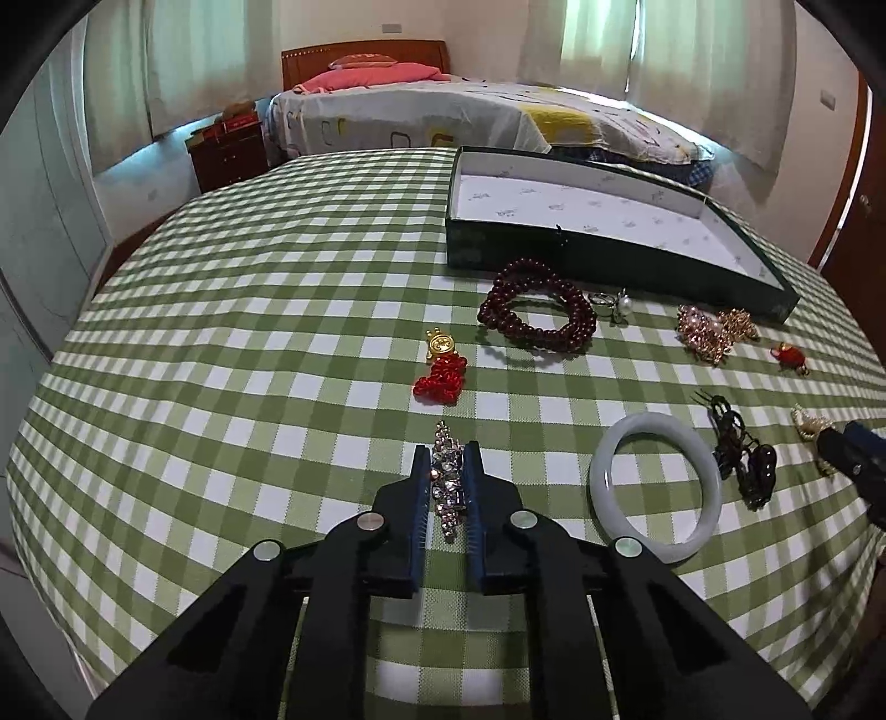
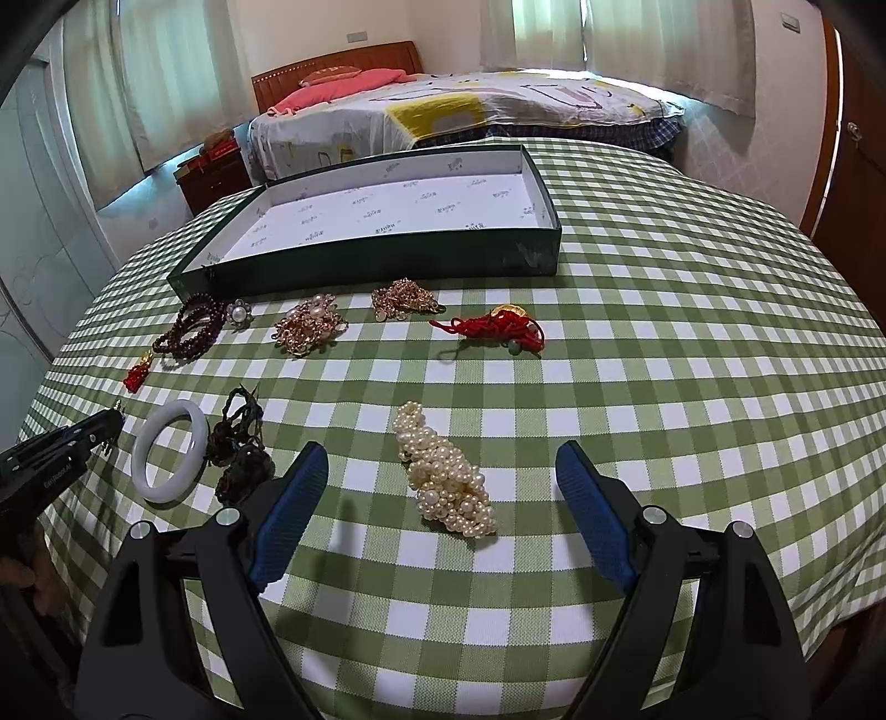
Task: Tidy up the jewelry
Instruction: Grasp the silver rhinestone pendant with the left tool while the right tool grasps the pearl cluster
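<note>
soft window daylight, sharp, fisheye-bent edges

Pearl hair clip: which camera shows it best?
The right wrist view: the pearl hair clip lies whole and unobstructed between the open right gripper. In the left wrist view only a sliver shows at the right edge, partly hidden behind the right gripper's finger.

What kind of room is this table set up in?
Most likely a home bedroom: a made bed with a wooden headboard stands behind the checked tablecloth, a small nightstand sits beside it, and pale curtains cover the windows.
</note>
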The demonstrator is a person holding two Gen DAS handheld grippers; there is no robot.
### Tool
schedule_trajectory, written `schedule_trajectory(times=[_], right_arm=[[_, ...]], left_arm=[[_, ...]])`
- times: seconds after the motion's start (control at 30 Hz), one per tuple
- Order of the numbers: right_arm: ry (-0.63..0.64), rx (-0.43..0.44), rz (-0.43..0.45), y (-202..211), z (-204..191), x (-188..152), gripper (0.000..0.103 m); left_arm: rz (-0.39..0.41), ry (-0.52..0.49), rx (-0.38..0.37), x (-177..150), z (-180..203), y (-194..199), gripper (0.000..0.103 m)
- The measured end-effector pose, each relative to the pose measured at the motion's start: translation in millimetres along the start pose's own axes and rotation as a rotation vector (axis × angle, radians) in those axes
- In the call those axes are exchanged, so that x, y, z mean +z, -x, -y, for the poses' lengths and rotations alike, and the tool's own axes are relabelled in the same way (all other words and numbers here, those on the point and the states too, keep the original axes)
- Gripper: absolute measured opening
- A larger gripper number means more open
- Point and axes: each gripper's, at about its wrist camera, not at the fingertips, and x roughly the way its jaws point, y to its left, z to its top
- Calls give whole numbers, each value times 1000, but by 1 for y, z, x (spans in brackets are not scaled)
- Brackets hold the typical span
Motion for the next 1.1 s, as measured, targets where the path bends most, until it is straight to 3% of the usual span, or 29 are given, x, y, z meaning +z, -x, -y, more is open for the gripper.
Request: schedule_trajectory(times=[0.47, 0.77, 0.93, 1.1], right_arm=[[-6, -16, -13, -10, 6, -1, 82], [19, -6, -13, -10, 4, -2, 53], [24, 8, -8, -9, 5, -3, 27], [32, 16, -6, -6, 4, -5, 22]], left_arm=[[11, -4, -3, 1, 2, 4, 13], [12, -8, 2, 2, 2, 5, 13], [19, -11, 2, 2, 4, 7, 13], [24, -13, 0, 2, 4, 9, 13]])
